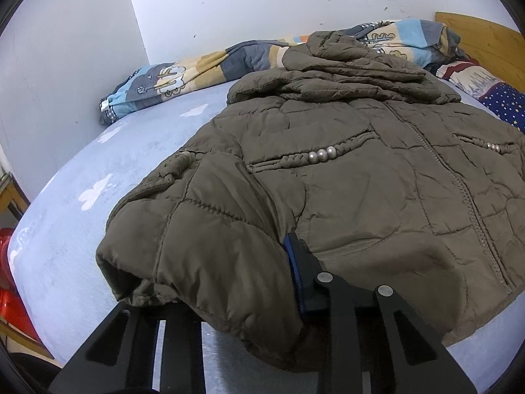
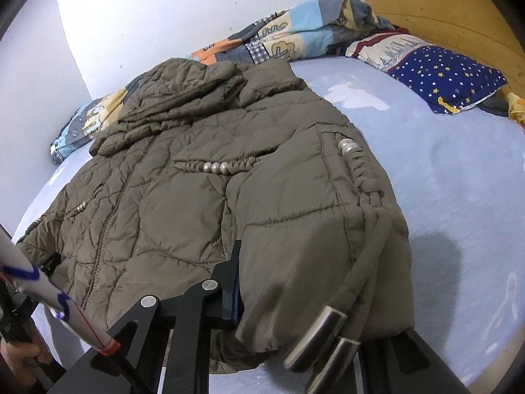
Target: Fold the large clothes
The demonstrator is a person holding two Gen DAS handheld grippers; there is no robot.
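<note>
1. The place is a bedroom in a home: a bed (image 2: 459,197) with a pale blue sheet fills most of both views.
2. A wooden headboard (image 2: 443,10) stands at the bed's far end, against a plain white wall (image 1: 262,6).
3. A pillow (image 2: 443,75) in a dark blue, star-dotted case lies just before the headboard.
4. A rolled patchwork quilt (image 1: 183,75) with cartoon prints runs along the wall side of the bed.
5. An olive quilted jacket (image 1: 361,180) with pearl trim lies spread on the sheet, everyday household clothing.
6. At the left view's edge, part of a wooden furniture frame (image 1: 13,197) shows beside the bed.
</note>
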